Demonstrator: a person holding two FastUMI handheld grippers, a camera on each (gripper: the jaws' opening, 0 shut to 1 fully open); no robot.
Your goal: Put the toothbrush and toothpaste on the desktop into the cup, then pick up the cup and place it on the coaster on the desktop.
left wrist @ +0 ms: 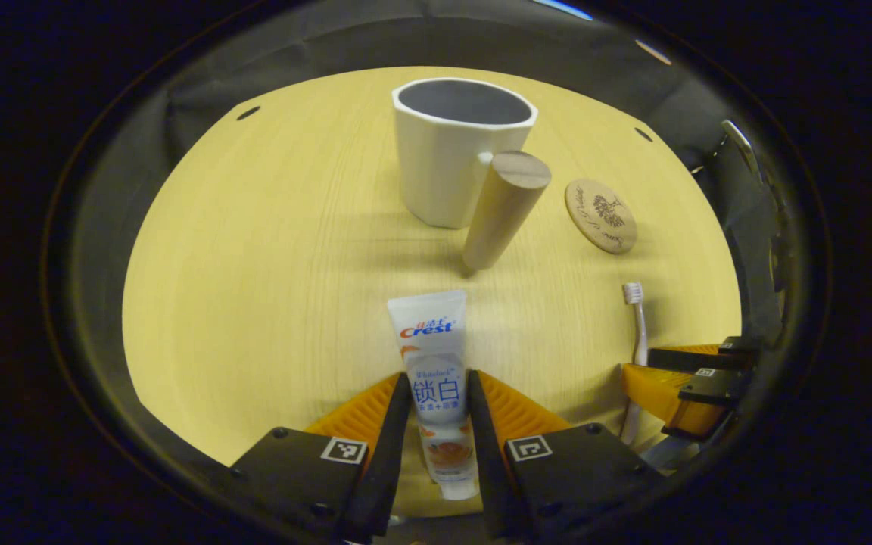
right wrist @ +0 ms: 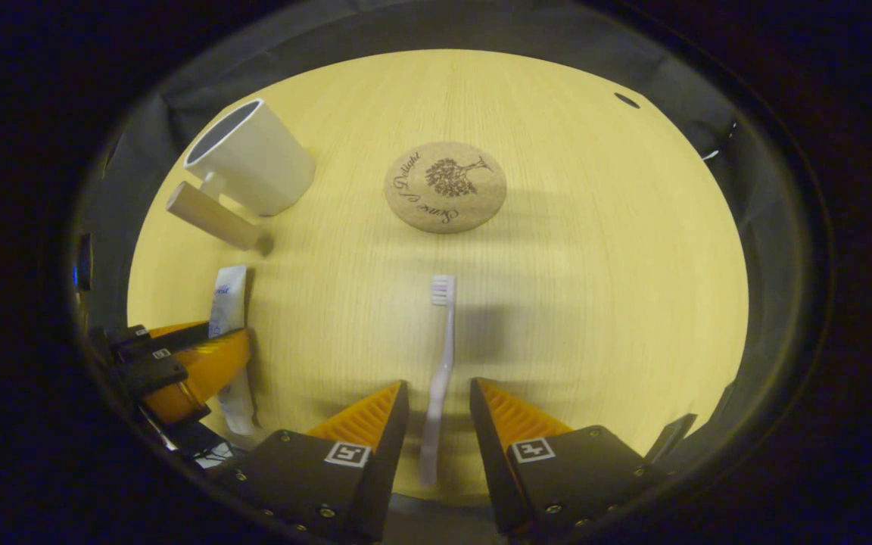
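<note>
Toothpaste (left wrist: 436,378) lower end hidden between left gripper (left wrist: 440,424) fingers; contact unclear. Toothbrush (right wrist: 440,363) handle end by right gripper (right wrist: 440,424) blurred. Coaster (right wrist: 445,187) writing too small to read.

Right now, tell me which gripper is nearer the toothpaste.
Left. The left gripper has its fingers on either side of the toothpaste; the right gripper sits off to the side, straddling the toothbrush.
</note>
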